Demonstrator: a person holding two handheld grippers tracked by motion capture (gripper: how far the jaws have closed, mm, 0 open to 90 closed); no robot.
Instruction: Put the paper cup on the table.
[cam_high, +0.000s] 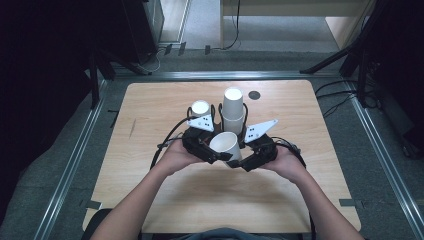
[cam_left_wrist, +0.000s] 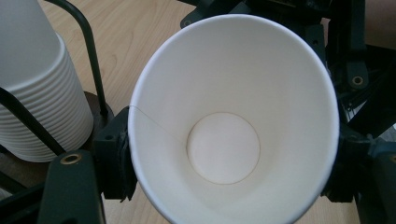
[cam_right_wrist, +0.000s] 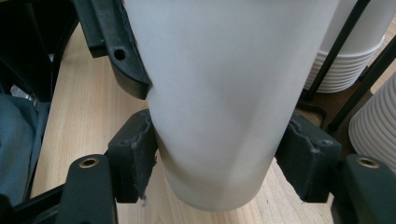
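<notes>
The paper cup (cam_high: 225, 144) sits above the middle of the desk (cam_high: 150, 110), tipped so its open mouth faces the person, held between the two grippers that meet just in front of the cup stacks. The left gripper (cam_high: 220, 155) comes in from the left, its hand (cam_high: 175, 155) wrapped around the black body with the forearm angling up from the bottom edge; the right gripper (cam_high: 237, 161) mirrors it from the other side, carried by the right hand (cam_high: 287, 162). Both grey three-cornered plates tilt up towards each other.

In the left gripper view the cup's rim spans the gap between the jaws, a pad close against the wall on each side (whether they press on it cannot be told), and the round base shows down inside the cup. In the right gripper view the jaws are closed on the cup near its base, both pads pressing the wall, and the other gripper's jaw lies against the cup higher up.

Behind the cup stand a tall stack of cups (cam_high: 233, 110) and a shorter stack (cam_high: 200, 108), each inside a black wire holder (cam_left_wrist: 91, 56).
</notes>
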